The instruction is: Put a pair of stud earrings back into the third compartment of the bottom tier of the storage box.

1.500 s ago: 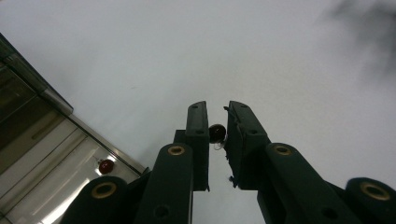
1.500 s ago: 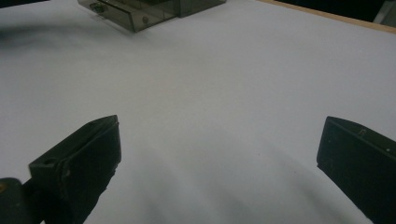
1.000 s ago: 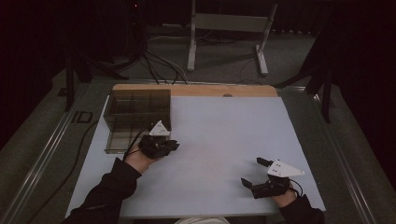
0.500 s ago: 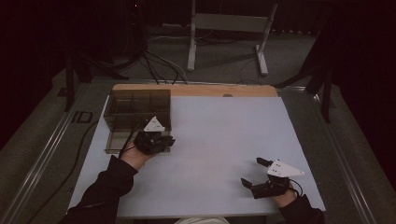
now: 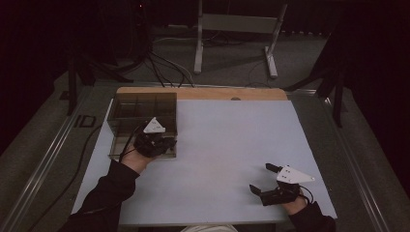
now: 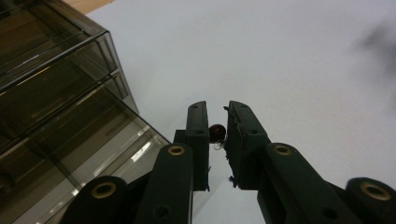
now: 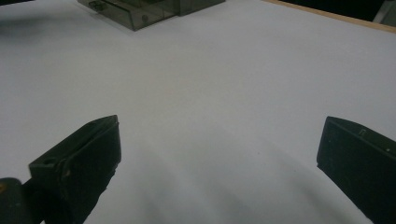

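The left hand-held gripper (image 6: 215,135) pinches one small dark red bead (image 6: 216,132) between its pads, beside the smoky compartment box (image 6: 56,93) on the worktop (image 5: 232,140). The bead looks hard, light, round and probably slippery, so a centred pinch suits it. The right hand-held gripper (image 7: 219,154) is spread, holding nothing. One box, one bead

So the high view sat above the near edge of the table (image 5: 232,145), looking forward and down. The left gripper view rode low, right beside the smoky compartment box (image 6: 56,93). The right gripper view looked across bare tabletop toward that same box (image 7: 140,11), far off. All three shared it.
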Motion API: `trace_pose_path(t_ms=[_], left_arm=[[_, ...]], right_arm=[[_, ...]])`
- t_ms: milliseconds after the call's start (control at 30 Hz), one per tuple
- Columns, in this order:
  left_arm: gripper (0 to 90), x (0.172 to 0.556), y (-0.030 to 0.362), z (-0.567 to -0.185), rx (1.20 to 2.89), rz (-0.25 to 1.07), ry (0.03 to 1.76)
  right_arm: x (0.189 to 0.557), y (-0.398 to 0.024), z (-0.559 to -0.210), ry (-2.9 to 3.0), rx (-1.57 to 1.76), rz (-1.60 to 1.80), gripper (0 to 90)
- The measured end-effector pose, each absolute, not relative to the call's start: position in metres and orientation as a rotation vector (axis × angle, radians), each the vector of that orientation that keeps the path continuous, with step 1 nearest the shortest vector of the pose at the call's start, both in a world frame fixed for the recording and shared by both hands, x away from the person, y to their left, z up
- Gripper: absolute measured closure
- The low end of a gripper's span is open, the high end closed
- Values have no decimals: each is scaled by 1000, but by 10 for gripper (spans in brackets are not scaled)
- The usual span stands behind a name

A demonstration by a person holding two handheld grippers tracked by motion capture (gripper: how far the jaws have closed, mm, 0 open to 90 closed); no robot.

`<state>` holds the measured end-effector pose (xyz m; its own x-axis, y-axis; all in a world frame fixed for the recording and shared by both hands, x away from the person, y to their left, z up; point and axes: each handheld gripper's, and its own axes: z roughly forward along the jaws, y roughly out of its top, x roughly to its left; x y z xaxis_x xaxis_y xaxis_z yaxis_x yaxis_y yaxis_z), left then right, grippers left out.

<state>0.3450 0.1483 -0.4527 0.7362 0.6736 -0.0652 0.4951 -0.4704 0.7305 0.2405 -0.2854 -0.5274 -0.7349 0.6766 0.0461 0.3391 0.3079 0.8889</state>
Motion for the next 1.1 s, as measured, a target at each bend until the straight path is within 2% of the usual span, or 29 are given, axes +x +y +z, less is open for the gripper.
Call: trace_pose_path(t_ms=[1100], left_arm=[[810,366,172,-479,2137,295,1046]], right_arm=[[241,-286,-527,2237,912,1406,1]])
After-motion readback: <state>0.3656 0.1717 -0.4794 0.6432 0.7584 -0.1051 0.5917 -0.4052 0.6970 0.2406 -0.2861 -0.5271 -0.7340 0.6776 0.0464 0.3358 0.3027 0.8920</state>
